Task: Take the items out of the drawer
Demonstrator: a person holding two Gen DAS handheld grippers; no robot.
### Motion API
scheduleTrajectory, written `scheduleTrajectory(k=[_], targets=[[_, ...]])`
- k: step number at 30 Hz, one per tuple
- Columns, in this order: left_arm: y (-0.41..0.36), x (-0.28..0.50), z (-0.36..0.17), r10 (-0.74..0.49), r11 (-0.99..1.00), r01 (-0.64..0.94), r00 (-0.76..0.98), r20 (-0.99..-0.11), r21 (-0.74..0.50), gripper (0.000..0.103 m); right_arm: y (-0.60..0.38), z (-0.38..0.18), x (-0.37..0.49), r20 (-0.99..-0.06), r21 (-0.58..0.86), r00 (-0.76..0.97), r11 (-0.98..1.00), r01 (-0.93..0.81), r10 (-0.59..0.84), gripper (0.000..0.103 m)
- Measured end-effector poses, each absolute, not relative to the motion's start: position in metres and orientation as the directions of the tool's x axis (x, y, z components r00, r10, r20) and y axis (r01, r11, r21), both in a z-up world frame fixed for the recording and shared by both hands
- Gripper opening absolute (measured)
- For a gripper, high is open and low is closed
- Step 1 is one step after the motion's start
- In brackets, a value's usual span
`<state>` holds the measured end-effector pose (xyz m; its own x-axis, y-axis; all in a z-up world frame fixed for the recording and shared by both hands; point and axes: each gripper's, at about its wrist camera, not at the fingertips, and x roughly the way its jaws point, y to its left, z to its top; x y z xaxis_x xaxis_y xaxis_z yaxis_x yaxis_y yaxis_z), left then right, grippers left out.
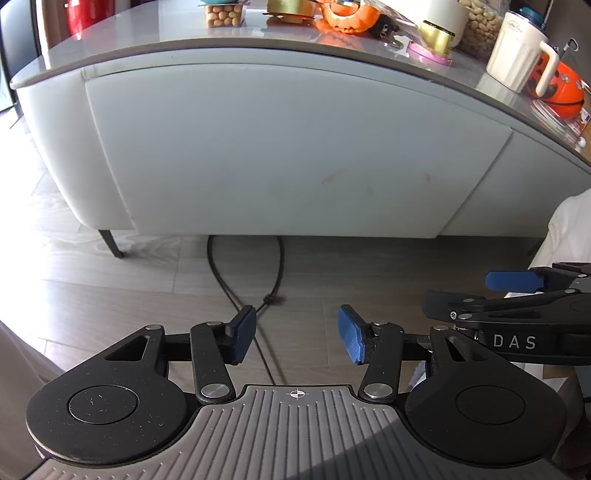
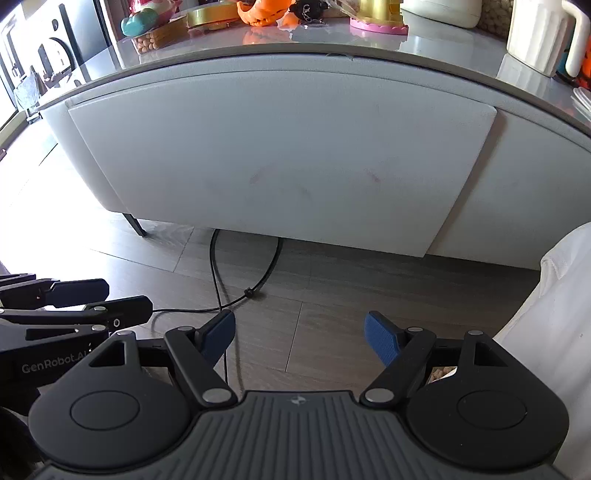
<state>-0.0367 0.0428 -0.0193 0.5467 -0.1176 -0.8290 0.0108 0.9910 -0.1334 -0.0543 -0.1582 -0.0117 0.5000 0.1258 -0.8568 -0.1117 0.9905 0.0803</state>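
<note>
While both hand-held grippers are hanging above the wood-look floor, the drawer is sitting shut in the pale grey cabinet ahead of them, its wide front panel flush with the body and nothing of its contents showing; the left gripper is holding its blue pads spread with only floor and cable between them, pinching nothing; the right gripper is likewise standing with its pads wide apart and empty, and it is showing side-on at the right edge of the left wrist view, just beside its partner; a black cable is looping out from under the cabinet and running across the floor beneath both sets of fingers; a dark slanted leg is propping up the cabinet's left corner; on the glossy top a white jug is standing at the right, an orange pumpkin-shaped toy is lying near the middle, and a clear box of pale round snacks is sitting to the left of it; a white cloth-like mass is filling the right edge, though I cannot tell what it is.
</note>
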Motion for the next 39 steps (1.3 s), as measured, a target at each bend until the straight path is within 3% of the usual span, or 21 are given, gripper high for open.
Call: scheduleTrajectory(k=[39], targets=[[0.0414,-0.0356,-0.0179,-0.123,0.991,0.018,0.554,-0.824,-0.136,0.054,-0.1597,-0.0132,-0.0519,-0.860,0.090,0.494,0.991,-0.102,0.128,0.079]])
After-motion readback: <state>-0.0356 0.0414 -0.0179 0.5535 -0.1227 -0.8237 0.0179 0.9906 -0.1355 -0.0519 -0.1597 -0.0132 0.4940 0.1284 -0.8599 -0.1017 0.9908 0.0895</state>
